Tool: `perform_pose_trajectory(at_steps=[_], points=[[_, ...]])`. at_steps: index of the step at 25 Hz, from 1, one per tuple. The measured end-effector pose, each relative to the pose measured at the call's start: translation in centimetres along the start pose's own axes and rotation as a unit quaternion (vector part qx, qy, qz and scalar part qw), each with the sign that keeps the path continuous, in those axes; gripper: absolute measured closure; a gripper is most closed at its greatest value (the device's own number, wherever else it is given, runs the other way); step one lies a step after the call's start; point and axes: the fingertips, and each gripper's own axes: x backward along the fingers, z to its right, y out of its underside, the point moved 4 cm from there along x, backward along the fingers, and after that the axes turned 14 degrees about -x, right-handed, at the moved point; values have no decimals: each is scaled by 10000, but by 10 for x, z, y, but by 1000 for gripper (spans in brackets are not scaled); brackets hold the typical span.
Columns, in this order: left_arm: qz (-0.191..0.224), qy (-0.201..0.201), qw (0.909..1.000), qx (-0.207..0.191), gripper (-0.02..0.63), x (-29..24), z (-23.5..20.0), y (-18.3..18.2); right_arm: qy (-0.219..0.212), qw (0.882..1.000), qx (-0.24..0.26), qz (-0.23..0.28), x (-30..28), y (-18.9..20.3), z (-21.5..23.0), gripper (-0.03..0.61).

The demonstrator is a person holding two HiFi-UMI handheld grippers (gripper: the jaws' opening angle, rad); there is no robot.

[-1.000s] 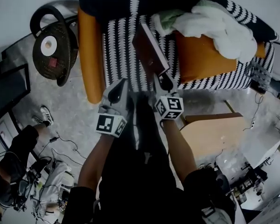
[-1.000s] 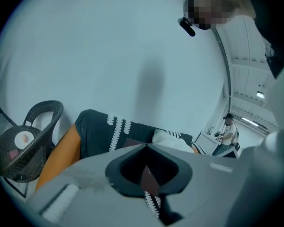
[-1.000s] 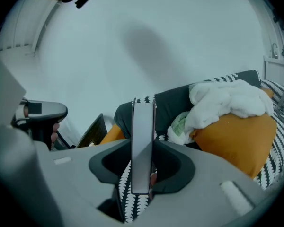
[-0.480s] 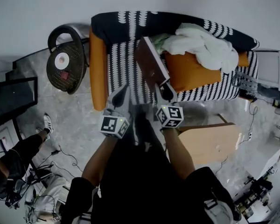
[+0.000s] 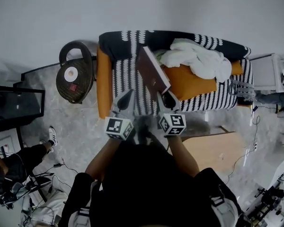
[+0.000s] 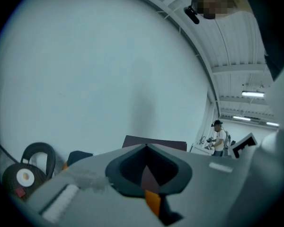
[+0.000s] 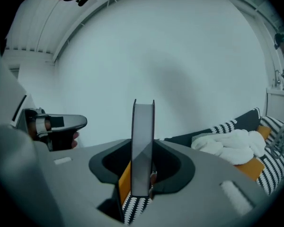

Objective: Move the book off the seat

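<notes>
Maroon book (image 5: pixel 153 73) clamped upright in R claw (image 5: pixel 167 99), over seat (image 5: pixel 132 86).

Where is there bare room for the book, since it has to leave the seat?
Bare: the light wooden board in front of the sofa, to the person's right, and the grey floor in front of the wicker basket, left of the sofa's orange arm. Crowded: the sofa's right half under the white cloth; cables lower left.

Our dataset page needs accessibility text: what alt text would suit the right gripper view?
The right gripper holds a thin book upright and edge-on between its jaws, against a white wall. To the right, a white cloth lies on a black-and-white patterned sofa with an orange cushion; the left gripper shows at left.
</notes>
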Motion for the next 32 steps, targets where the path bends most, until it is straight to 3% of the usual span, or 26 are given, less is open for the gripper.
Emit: perform_pose_trajectory(at_steps=[4, 13, 22, 32], points=[[209, 116, 9991, -359, 614, 15, 11, -19, 28, 9997, 119, 195, 25, -15, -13, 426], [290, -10, 9990, -330, 612, 37, 3, -29, 45, 9990, 154, 419, 49, -23, -27, 430], [308, 92, 9991, -267, 612, 40, 1, -30, 165, 9997, 142, -92, 41, 15, -23, 434], [219, 142, 9988, -420, 614, 39, 5, -25, 136, 9998, 147, -99, 43, 14, -24, 434]])
